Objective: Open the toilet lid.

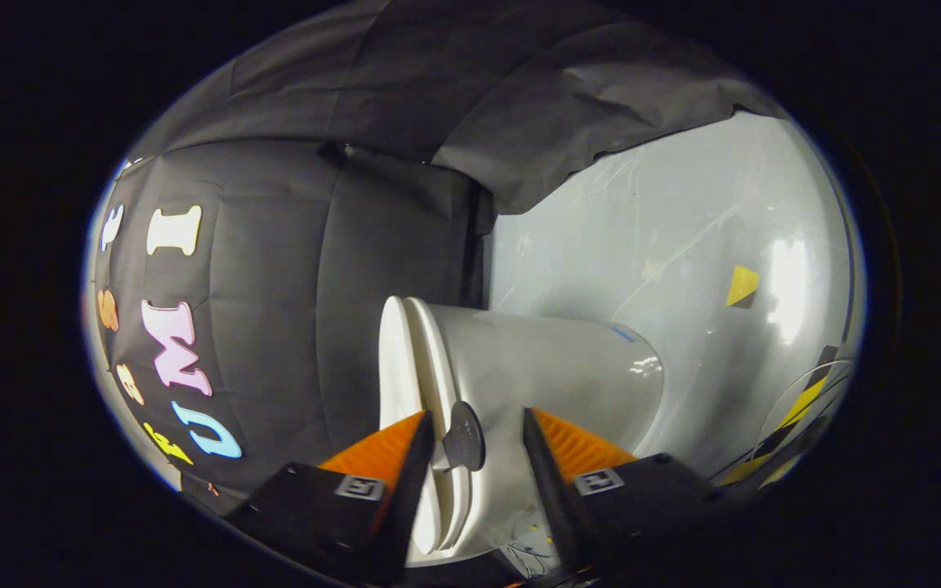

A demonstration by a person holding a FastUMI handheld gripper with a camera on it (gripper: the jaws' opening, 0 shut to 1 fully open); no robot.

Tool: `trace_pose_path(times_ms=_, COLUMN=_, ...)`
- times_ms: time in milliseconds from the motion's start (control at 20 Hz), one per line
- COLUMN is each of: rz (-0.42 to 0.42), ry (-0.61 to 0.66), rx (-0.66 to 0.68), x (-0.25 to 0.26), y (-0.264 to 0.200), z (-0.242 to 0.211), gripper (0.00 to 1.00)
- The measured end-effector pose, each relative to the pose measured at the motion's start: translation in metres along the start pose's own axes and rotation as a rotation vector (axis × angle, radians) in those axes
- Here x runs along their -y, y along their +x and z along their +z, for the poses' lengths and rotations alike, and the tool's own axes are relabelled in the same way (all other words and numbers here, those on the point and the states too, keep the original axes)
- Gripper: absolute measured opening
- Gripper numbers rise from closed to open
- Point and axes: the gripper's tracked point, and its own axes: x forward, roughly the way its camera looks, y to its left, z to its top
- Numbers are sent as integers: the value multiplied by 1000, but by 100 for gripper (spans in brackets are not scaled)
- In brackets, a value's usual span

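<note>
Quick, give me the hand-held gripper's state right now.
Hand-held gripper: open, holding nothing; its fingers straddle the grey tab on the closed toilet lid.

Black cloth wall meets a glossy pale floor bearing yellow-and-black tape and a yellow marker.

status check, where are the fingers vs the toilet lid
Gripper open, fingers straddling the grey tab at the toilet lid edge. Lid down on toilet. Nothing blocking.
</note>
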Motion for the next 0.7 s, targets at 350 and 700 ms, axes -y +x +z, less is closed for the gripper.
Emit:
trace_pose_path(times_ms=350, rz=86, ry=56, rx=51, x=2, y=15, z=17, gripper=14)
trace_pose_path(times_ms=700, rz=85, ry=50, rx=39, x=-7, y=13, z=-1, gripper=6)
